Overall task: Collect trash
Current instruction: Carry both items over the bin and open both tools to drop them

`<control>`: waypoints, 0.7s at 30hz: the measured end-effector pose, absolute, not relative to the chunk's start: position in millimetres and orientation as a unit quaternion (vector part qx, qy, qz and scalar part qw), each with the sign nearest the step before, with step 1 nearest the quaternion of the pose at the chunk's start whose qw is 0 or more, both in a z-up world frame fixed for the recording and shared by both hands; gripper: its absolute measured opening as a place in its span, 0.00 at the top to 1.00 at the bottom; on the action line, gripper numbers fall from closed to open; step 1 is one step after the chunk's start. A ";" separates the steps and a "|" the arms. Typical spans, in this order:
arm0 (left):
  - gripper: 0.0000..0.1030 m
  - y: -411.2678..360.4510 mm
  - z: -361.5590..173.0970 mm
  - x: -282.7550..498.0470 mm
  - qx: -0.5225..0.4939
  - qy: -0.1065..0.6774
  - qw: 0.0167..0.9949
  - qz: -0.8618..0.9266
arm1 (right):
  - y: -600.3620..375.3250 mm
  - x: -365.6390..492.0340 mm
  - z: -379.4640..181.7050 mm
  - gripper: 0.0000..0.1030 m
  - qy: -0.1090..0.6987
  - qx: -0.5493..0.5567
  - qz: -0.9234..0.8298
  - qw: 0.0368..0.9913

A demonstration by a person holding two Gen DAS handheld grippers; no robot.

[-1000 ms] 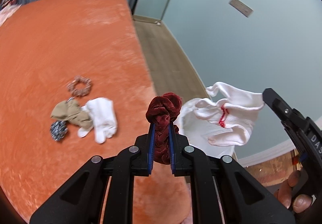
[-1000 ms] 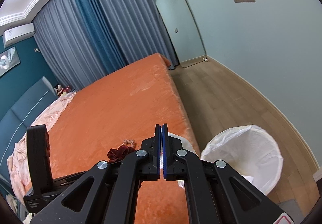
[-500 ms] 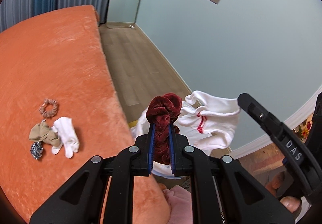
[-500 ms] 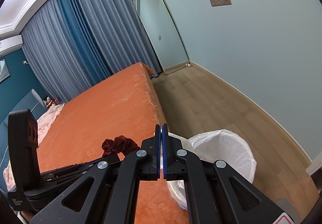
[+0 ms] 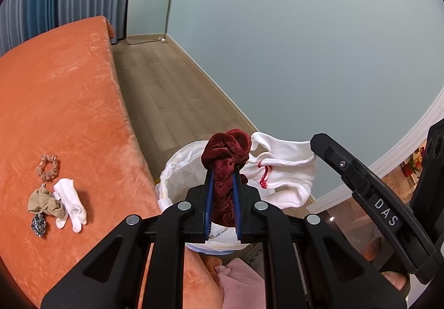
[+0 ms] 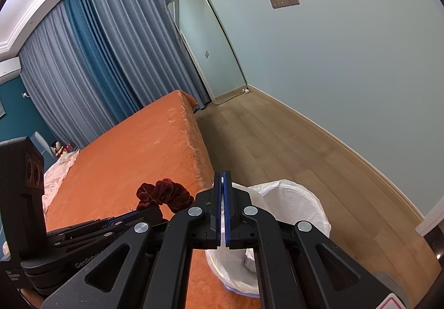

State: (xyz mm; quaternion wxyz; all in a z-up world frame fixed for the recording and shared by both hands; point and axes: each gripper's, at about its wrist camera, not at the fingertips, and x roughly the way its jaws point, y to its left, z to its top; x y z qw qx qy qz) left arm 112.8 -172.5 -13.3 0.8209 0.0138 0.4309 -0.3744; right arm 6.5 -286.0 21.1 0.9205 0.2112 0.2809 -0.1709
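My left gripper (image 5: 222, 173) is shut on a dark red velvet scrunchie (image 5: 226, 151) and holds it above a bin lined with a white bag (image 5: 180, 170) beside the bed. The scrunchie also shows in the right wrist view (image 6: 163, 194). My right gripper (image 6: 222, 174) is shut on a white sock with red stitching (image 5: 283, 173), which hangs over the bin (image 6: 291, 198); the sock itself is mostly hidden behind the fingers in the right wrist view.
On the orange bed (image 5: 55, 103) lie a tan scrunchie (image 5: 47, 167), a white sock (image 5: 69, 203), a beige cloth (image 5: 44, 202) and a dark patterned scrunchie (image 5: 38, 224). Wooden floor (image 6: 277, 142), a leaning mirror (image 6: 205, 48) and curtains lie beyond.
Both grippers have swung from over the bed toward the bin, carrying the red scrunchie and the white sock. The bin is now directly beneath them.
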 end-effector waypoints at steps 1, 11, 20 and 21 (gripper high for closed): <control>0.88 -175.0 -13.2 112.7 0.015 0.431 0.820 -0.376 | -286.9 6.0 21.1 0.99 0.281 0.211 -0.172 0.920; 0.88 -192.1 -14.3 112.5 0.024 0.434 0.814 -0.386 | -293.5 6.3 21.1 0.99 0.282 0.212 -0.177 0.919; 0.87 -201.7 -19.4 115.9 0.028 0.433 0.811 -0.392 | -295.6 12.7 18.1 0.99 0.291 0.203 -0.179 0.918; 0.86 -202.2 -19.7 116.3 0.029 0.433 0.812 -0.392 | -296.4 13.3 17.4 0.99 0.291 0.203 -0.179 0.918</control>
